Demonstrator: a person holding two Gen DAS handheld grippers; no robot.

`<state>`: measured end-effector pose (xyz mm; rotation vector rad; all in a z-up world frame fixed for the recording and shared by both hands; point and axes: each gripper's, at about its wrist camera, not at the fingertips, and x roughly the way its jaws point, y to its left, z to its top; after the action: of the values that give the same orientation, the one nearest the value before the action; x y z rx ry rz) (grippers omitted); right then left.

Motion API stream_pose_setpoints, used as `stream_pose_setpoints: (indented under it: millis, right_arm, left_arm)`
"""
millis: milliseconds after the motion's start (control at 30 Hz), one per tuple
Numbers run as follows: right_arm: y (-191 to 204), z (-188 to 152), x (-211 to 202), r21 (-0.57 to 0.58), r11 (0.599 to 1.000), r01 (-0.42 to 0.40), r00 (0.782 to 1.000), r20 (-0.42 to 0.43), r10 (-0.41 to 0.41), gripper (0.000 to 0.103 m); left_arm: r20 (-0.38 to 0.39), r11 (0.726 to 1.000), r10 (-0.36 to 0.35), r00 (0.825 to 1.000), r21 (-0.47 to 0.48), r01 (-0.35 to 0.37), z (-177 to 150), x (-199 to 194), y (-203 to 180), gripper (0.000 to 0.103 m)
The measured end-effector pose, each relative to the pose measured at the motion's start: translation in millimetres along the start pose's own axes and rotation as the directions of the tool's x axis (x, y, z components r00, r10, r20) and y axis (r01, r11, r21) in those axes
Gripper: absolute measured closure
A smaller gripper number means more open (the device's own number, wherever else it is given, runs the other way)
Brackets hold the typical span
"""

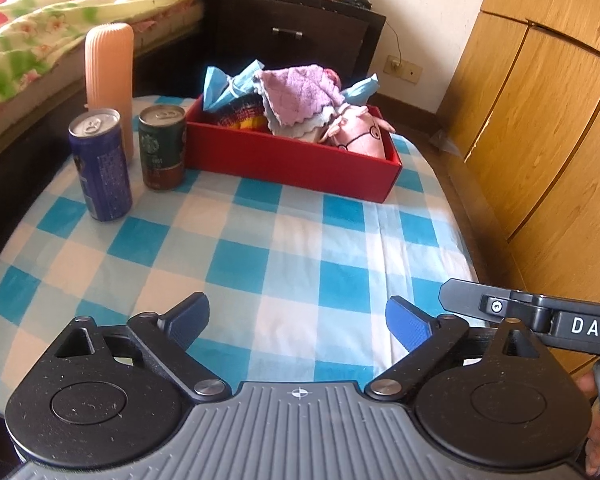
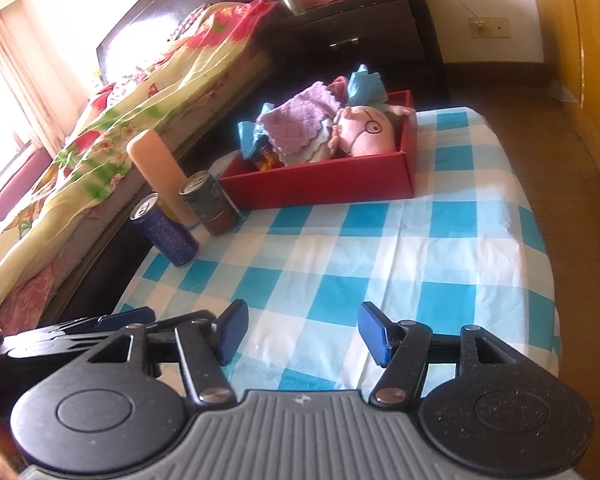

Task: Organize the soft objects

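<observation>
Since every soft thing in view lies in the box: sorting looks finished, nothing left to pick
Soft objects: purple cloth (image 1: 296,94), pink plush toy (image 1: 360,134) and blue cloths in the red box (image 1: 292,160) at the table's far side
Left gripper (image 1: 298,326): spread wide, empty
Right gripper (image 2: 302,334): parted, empty
Next move: only pulling back, I judge
Open room: bare checked tablecloth (image 1: 260,248) between grippers and box
Edges: two cans (image 1: 162,146) and a ribbed peach bottle (image 1: 110,80) stand near the left rim, just beside the box

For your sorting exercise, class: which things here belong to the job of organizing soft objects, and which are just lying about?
Job: red box, purple cloth, pink plush, blue cloth.

Lying about: blue can, green can, peach bottle, nightstand, bed.
</observation>
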<state>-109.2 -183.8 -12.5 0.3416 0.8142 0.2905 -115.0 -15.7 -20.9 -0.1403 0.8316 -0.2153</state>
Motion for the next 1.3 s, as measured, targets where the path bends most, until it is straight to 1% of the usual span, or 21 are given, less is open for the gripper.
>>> stream_pose_setpoints:
  millis: [33,67,267,433,567,700,800,867,1033,1100,1300]
  right_arm:
    - [-1.5,-0.5,0.6,0.006,1.000,0.003,1.000,0.001,-0.003,0.064]
    - [-3.1,-0.5,1.1,0.010,1.000,0.005,1.000,-0.001,-0.005,0.064]
    - [-9.0,-1.3,3.3,0.022,1.000,0.016,1.000,-0.006,-0.016,0.063]
    - [-10.9,-1.6,5.4,0.031,0.999,0.019,1.000,-0.011,-0.019,0.063]
    - [-13.7,-1.8,8.0,0.040,0.999,0.026,1.000,-0.018,-0.026,0.063]
    - [-16.7,-4.2,13.0,0.043,0.998,0.045,0.998,-0.036,-0.043,0.058]
    - [-16.8,-5.2,19.2,0.018,0.997,0.077,0.996,-0.054,-0.076,0.055]
    - [-16.2,-5.2,26.2,-0.016,0.994,0.113,0.991,-0.069,-0.113,0.050]
    - [-8.0,-6.5,43.6,-0.146,0.969,0.202,0.975,-0.065,-0.213,0.049]
    - [-6.6,-6.8,47.7,-0.169,0.964,0.207,0.973,-0.063,-0.220,0.049]
    - [-6.9,-6.7,56.7,-0.160,0.968,0.192,0.974,-0.089,-0.208,0.048]
  left_arm:
    - [-0.003,1.000,-0.004,1.000,-0.003,0.004,-0.2,0.6,0.5,0.006]
    - [-0.010,1.000,-0.003,1.000,-0.008,0.003,-0.3,1.3,1.0,0.006]
    - [-0.021,0.999,-0.019,1.000,-0.037,0.019,0.2,4.2,4.8,0.006]
    - [-0.030,0.999,-0.004,1.000,-0.043,0.003,-0.9,5.9,5.1,0.006]
    - [-0.055,0.998,0.003,0.998,-0.055,-0.006,-1.1,10.7,9.1,0.006]
    - [-0.072,0.998,0.008,0.997,-0.058,-0.012,-3.0,13.9,12.2,0.006]
    - [-0.084,0.998,0.010,0.996,-0.062,-0.015,-4.4,16.9,14.6,0.006]
    - [-0.095,0.998,0.009,0.995,-0.066,-0.016,-4.7,18.9,16.5,0.006]
    - [-0.108,0.996,0.014,0.994,-0.088,-0.024,-4.4,22.5,22.8,0.006]
    - [-0.113,0.995,0.014,0.994,-0.093,-0.025,-4.1,23.9,24.8,0.006]
    - [-0.130,0.994,0.016,0.991,-0.103,-0.030,-3.8,29.6,29.9,0.006]
